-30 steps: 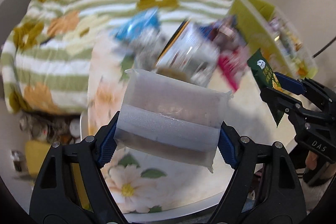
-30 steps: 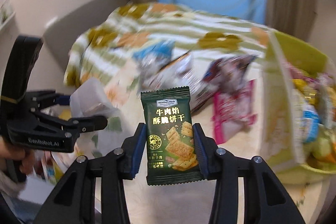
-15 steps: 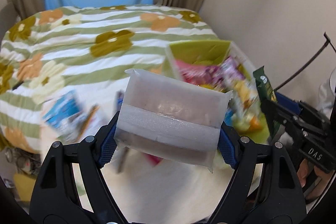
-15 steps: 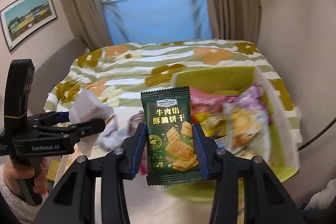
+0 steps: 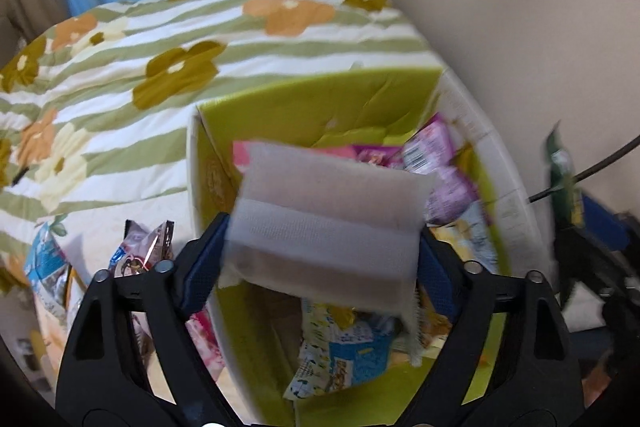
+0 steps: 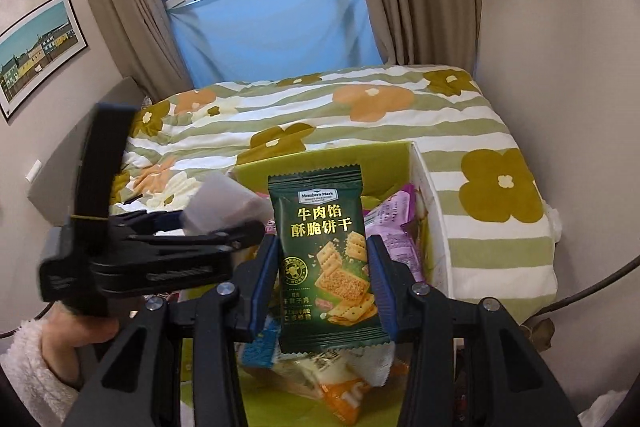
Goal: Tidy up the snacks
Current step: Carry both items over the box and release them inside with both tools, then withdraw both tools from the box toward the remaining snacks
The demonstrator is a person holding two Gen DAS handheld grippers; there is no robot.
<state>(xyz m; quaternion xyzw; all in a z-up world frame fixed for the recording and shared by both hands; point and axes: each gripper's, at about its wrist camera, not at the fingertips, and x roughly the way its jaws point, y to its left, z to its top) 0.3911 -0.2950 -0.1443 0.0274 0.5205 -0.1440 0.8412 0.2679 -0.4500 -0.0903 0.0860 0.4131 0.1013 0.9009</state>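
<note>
Left wrist view: L gripper [image 5: 320, 259] was over the green box [image 5: 320, 99], not the table as a sec. before. Its jaws had just been opening; the translucent packet [image 5: 326, 223] sat between them, blurred and tilted, left pad apparently clear of it. Judged as a release in progress, packet about to drop among the snacks in the box. R gripper [image 6: 322, 267] was clamped tight on the dark green cracker packet [image 6: 326, 267], upright, also above the box interior; its drop looked next.

Remaining loose packets [image 5: 140, 251] lay on the table left of the box, so the task was not finished.

Clearance: box mouth was wide and open-topped, white rim [image 5: 194, 187] close beside the L gripper's left finger. Both grippers hung near each other over the box, wall near on the right. Withdrawal room was best back and leftward toward the table.
</note>
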